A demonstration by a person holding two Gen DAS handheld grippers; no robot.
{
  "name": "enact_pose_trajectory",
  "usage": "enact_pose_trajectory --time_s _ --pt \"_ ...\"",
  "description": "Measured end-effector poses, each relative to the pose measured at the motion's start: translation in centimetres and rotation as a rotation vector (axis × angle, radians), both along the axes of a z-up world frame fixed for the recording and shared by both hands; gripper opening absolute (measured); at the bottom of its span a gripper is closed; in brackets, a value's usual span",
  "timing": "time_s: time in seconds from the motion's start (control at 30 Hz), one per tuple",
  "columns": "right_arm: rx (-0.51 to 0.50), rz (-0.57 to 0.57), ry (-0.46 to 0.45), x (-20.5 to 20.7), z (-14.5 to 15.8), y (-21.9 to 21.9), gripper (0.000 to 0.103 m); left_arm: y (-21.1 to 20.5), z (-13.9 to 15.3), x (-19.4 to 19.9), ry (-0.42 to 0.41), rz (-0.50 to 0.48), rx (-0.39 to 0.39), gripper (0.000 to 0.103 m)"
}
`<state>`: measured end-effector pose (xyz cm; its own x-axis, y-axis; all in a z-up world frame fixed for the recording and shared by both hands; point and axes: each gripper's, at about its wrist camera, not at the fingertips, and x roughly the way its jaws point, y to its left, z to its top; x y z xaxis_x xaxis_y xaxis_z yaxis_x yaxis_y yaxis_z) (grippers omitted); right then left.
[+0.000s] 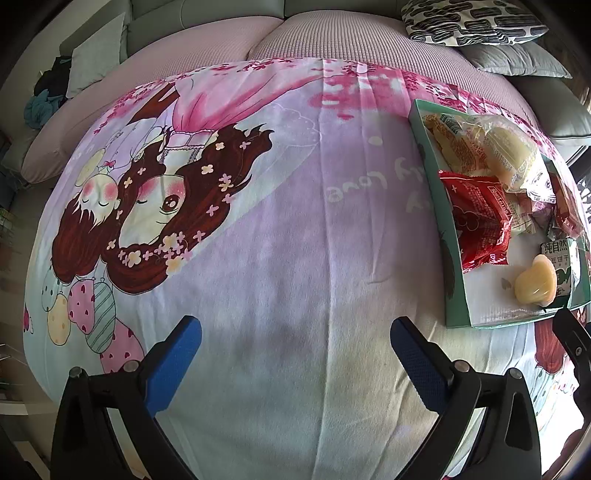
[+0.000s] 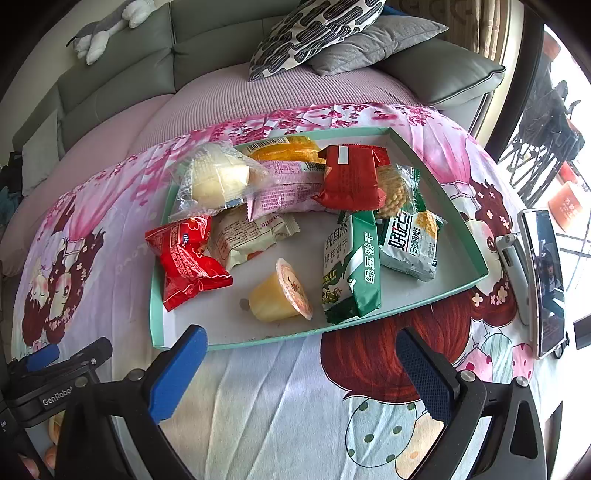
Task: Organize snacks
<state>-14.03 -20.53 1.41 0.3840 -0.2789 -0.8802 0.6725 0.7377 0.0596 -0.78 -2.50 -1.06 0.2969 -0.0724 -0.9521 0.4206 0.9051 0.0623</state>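
A shallow teal-rimmed tray (image 2: 159,325) lies on a cartoon-print sheet and holds several snacks: a red packet (image 2: 186,258), a yellow jelly cup (image 2: 275,295), a green biscuit pack (image 2: 354,269), a white-green pack (image 2: 412,243), a clear-wrapped bun (image 2: 218,181), a pink pack (image 2: 284,192) and a red pack (image 2: 351,177). My right gripper (image 2: 301,362) is open and empty, just before the tray's near rim. My left gripper (image 1: 295,350) is open and empty over bare sheet, left of the tray (image 1: 458,314). The red packet (image 1: 480,225) and jelly cup (image 1: 535,284) show there too.
A phone on a stand (image 2: 543,280) is right of the tray. Patterned and grey pillows (image 2: 317,33) lie on the sofa behind. The sofa back (image 2: 122,77) runs across the rear. The left gripper's body (image 2: 55,373) is at the lower left of the right wrist view.
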Motion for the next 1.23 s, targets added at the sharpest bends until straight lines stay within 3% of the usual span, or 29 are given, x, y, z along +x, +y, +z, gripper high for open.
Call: enact_pose_trajectory --time_s 1.23 --pt "0.000 0.002 0.003 -0.08 -0.12 -0.10 0.103 0.12 0.09 -0.03 -0.013 -0.004 0.001 0.102"
